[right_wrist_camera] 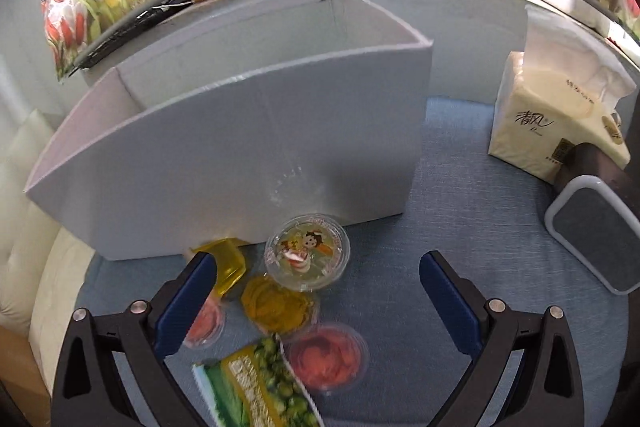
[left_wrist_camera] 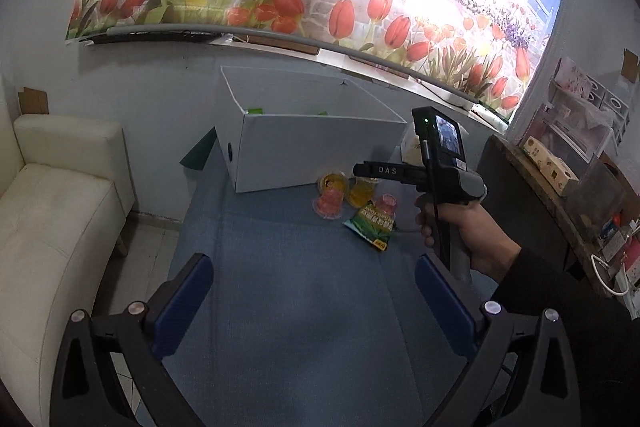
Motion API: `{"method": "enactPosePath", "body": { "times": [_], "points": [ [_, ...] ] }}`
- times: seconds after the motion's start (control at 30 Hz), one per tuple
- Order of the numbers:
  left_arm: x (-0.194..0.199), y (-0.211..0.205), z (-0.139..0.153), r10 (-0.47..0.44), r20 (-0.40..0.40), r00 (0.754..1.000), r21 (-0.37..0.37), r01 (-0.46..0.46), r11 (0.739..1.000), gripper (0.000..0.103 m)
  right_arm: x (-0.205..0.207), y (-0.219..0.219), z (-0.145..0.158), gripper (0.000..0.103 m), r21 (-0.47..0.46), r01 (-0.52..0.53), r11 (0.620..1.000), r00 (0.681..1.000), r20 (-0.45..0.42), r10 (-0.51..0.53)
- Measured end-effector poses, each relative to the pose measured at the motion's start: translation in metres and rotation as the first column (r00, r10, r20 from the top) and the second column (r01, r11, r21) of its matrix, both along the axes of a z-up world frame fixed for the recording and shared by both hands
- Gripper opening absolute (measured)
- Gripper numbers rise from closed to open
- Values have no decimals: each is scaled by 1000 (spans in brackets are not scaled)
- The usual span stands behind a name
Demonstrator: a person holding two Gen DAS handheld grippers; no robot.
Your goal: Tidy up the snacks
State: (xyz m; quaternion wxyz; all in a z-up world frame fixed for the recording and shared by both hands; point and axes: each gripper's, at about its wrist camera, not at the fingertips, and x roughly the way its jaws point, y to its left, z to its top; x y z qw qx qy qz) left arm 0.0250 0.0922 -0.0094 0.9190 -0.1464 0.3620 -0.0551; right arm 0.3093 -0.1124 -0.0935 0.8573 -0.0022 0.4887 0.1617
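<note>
A white open box (left_wrist_camera: 316, 151) stands at the far end of the blue table (left_wrist_camera: 296, 299); green packets show inside it. In front of it lie several jelly cups, yellow (right_wrist_camera: 278, 303) and red (right_wrist_camera: 326, 355), one with a cartoon lid (right_wrist_camera: 307, 253), and a green snack packet (right_wrist_camera: 256, 391). The same pile (left_wrist_camera: 352, 203) shows in the left wrist view. My right gripper (right_wrist_camera: 318, 291) is open, hovering just above the cups, jaws wide apart. In the left wrist view it (left_wrist_camera: 384, 171) reaches toward the box. My left gripper (left_wrist_camera: 314, 291) is open and empty over the near table.
A tissue pack (right_wrist_camera: 556, 123) and a grey-lidded container (right_wrist_camera: 592, 231) sit right of the box. A cream sofa (left_wrist_camera: 52, 219) stands left of the table. A cluttered wooden shelf (left_wrist_camera: 560, 179) is on the right. A tulip curtain hangs behind.
</note>
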Motion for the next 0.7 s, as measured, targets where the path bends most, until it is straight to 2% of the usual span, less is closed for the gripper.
{"method": "enactPosePath", "body": {
  "times": [0.1, 0.17, 0.2, 0.27, 0.3, 0.33, 0.53, 0.7],
  "points": [
    [-10, 0, -8, 1, -24, 1000, -6, -2, 1000, 103, 7, 1, -8, 98, 6, 4, 1000, 1000, -12, -4],
    [-13, -1, -12, -3, -31, 1000, -15, 3, 1000, 103, 12, 3, -14, 84, -25, 5, 1000, 1000, -29, -5],
    [-12, -2, -13, 2, -33, 999, -17, -3, 1000, 103, 14, 1, -16, 82, 5, 1, 1000, 999, -40, -1],
    [-10, -4, -15, -13, -43, 999, -25, 12, 1000, 103, 17, 1, -17, 66, 40, 3, 999, 998, -55, -1],
    [-9, -6, -15, -14, -46, 999, -21, 13, 1000, 103, 17, 2, -14, 61, 34, 2, 999, 999, -46, -1],
    [-7, -8, -16, -19, -46, 999, -14, 18, 1000, 103, 17, 2, -12, 51, 29, -2, 1000, 999, -38, 3],
    [1, -19, -18, -46, -44, 998, -2, 46, 999, 103, 14, -6, 2, 51, 53, -18, 998, 1000, -23, 19],
    [28, -26, -27, -56, -64, 996, 33, 58, 998, 103, -6, -26, 26, 51, 99, -29, 995, 999, 17, 27]
  ]
}}
